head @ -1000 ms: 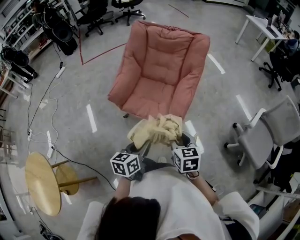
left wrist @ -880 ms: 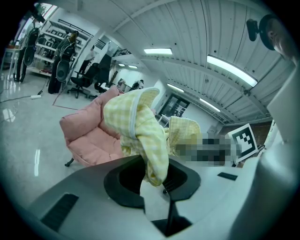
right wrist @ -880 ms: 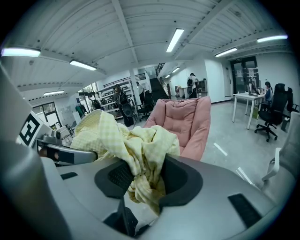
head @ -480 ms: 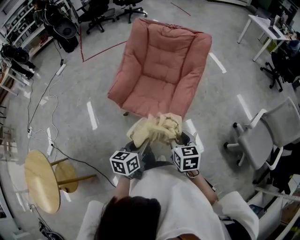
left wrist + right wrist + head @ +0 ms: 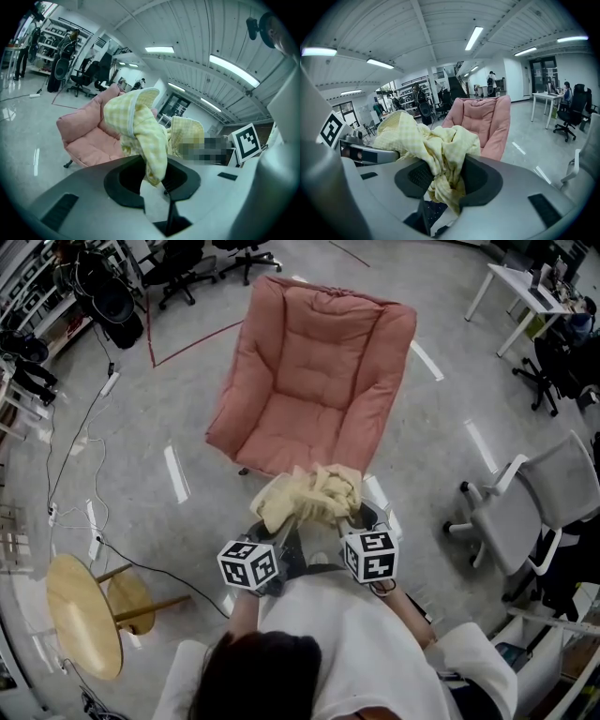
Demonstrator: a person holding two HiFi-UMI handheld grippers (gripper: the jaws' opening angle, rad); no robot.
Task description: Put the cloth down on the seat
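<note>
Cloth: the cloth (image 5: 314, 498) hangs bunched in the air over the floor, just short of the seat's front edge.
Grip: we have the left gripper (image 5: 152, 180) and the right gripper (image 5: 445, 180) each clamped on a fold of it, side by side.
Seat: the seat (image 5: 309, 381) lies straight ahead of both grippers.
Axis: the bundle runs left to right, along that front edge.
Nearer hand: neither, we judge.

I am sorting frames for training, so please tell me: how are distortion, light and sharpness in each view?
Head view: strong fisheye bending, even light, the pink armchair sharp. Left gripper view: dark round corners, bright glare from the ceiling lamps, the yellow checked cloth close and a little soft. Right gripper view: the same dark corners, the cloth fairly sharp.
</note>
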